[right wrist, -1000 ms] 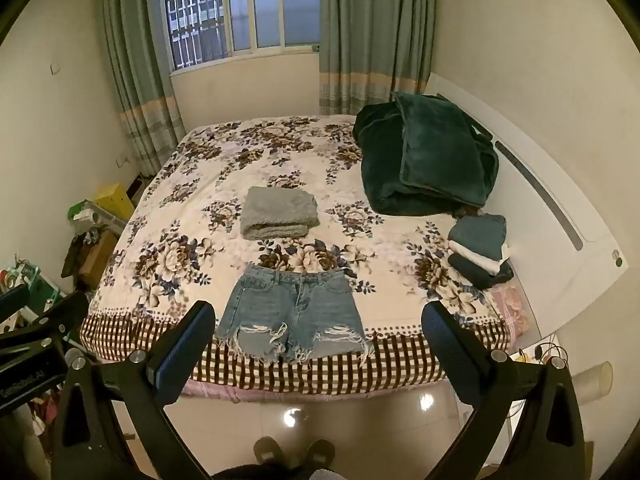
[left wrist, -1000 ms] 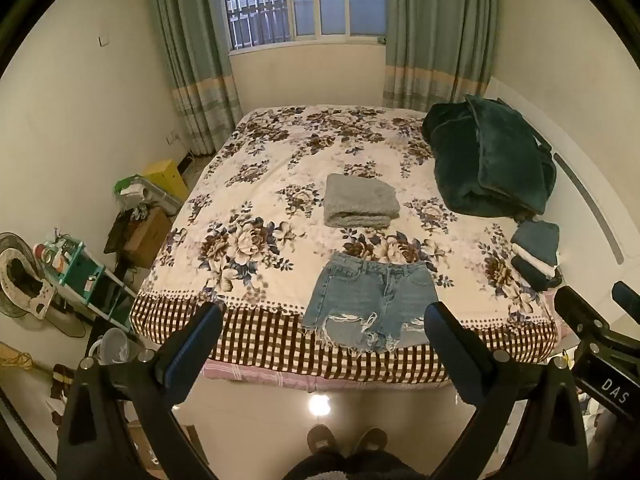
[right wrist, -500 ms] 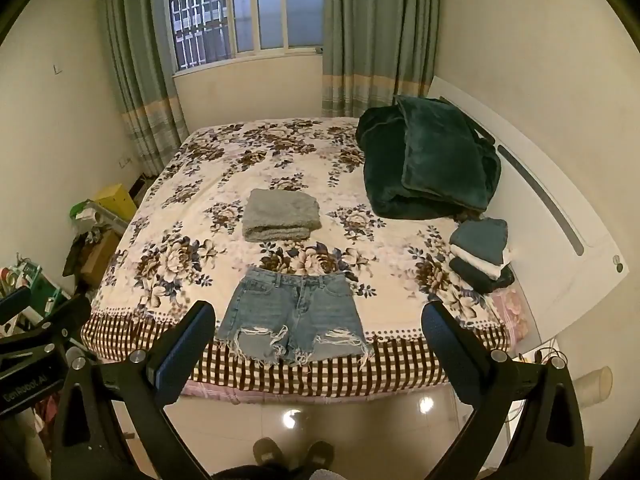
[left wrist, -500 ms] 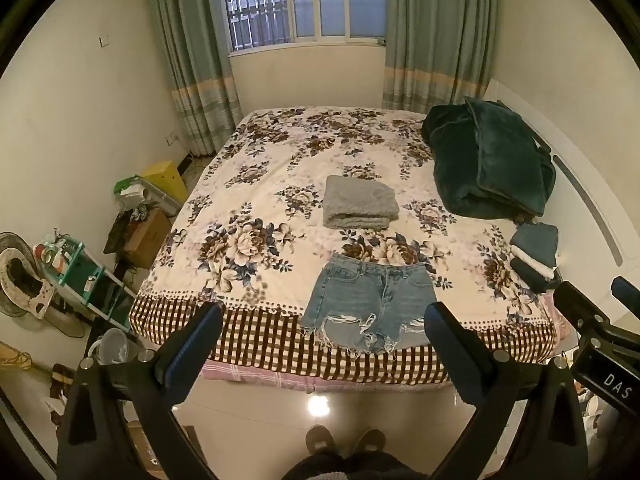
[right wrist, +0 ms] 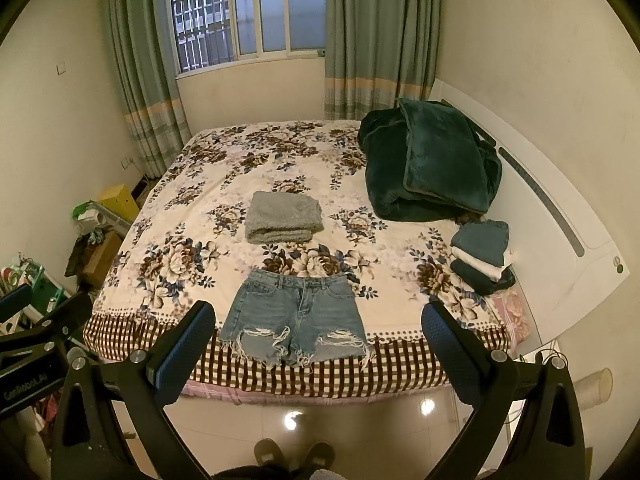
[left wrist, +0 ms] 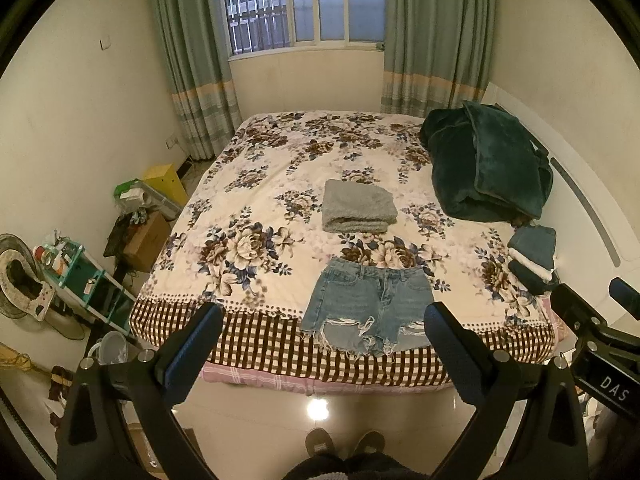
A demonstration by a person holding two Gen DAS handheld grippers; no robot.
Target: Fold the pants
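Observation:
Blue denim shorts with frayed hems lie flat and unfolded at the near edge of the floral bed, waistband away from me; they also show in the right wrist view. My left gripper is open and empty, held well back from the bed above the floor. My right gripper is open and empty at the same distance. Each gripper's body shows at the edge of the other's view.
A folded grey towel lies beyond the shorts. A dark green blanket is heaped at the far right, with a small stack of folded clothes near the headboard. Boxes and a teal rack crowd the floor left of the bed.
Both views have shifted very slightly; the bed sits marginally lower in frame. Nothing on the bed has moved and both grippers stay open.

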